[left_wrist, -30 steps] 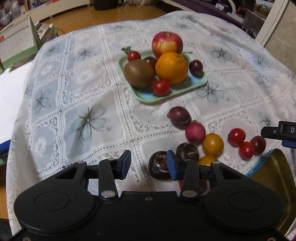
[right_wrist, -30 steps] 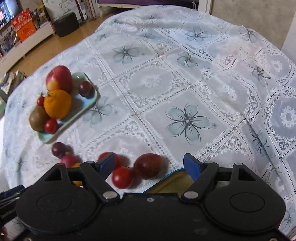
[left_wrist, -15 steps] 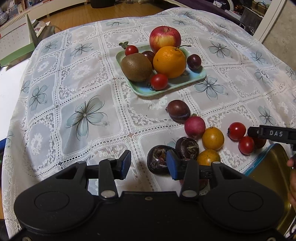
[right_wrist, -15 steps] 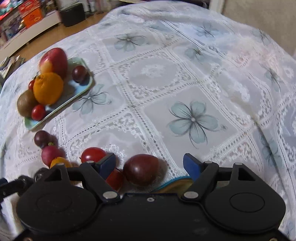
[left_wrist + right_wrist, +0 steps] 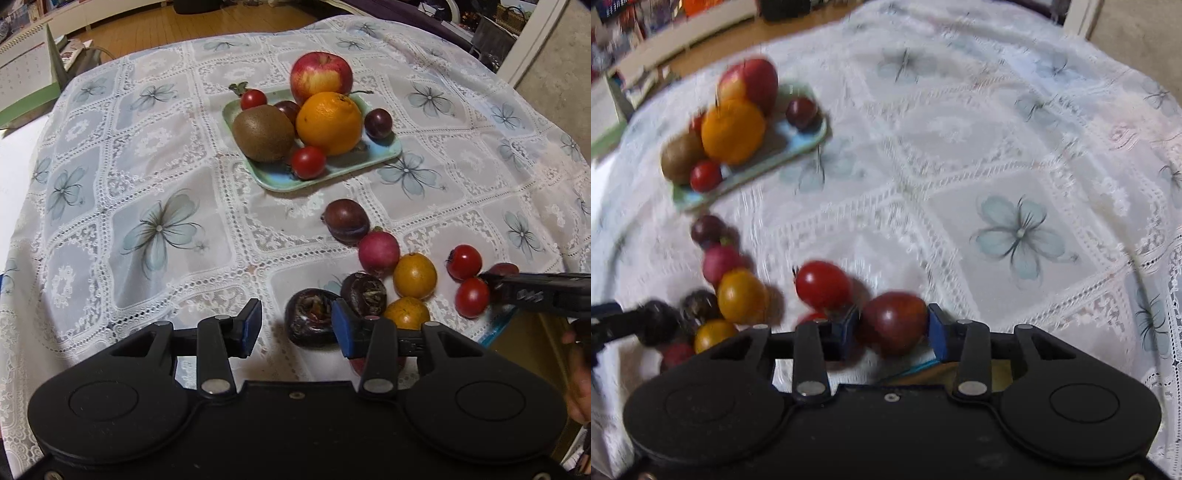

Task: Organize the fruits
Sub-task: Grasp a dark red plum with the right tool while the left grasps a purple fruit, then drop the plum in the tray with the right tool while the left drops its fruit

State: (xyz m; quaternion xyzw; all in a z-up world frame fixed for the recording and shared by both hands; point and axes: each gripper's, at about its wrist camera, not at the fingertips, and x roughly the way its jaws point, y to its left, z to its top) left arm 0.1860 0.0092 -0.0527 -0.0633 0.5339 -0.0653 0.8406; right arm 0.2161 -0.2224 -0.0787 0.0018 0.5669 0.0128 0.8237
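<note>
Two tongs share our view. Our right tongs [image 5: 892, 326] pinch a dark red plum [image 5: 894, 320] between their blue pads, low over the lace-covered surface [image 5: 960, 166], beside a cherry tomato [image 5: 823, 284]; that view is blurred. Our left tongs [image 5: 295, 326] stand spread and hold nothing, with a dark wrinkled fruit [image 5: 312, 317] just ahead of their right pad. Loose fruits lie near it: a radish [image 5: 378, 253], a small orange [image 5: 414, 275]. Farther back, the green tray [image 5: 384, 153] carries an apple [image 5: 320, 76], a large orange [image 5: 328, 122] and a kiwi [image 5: 263, 133].
</note>
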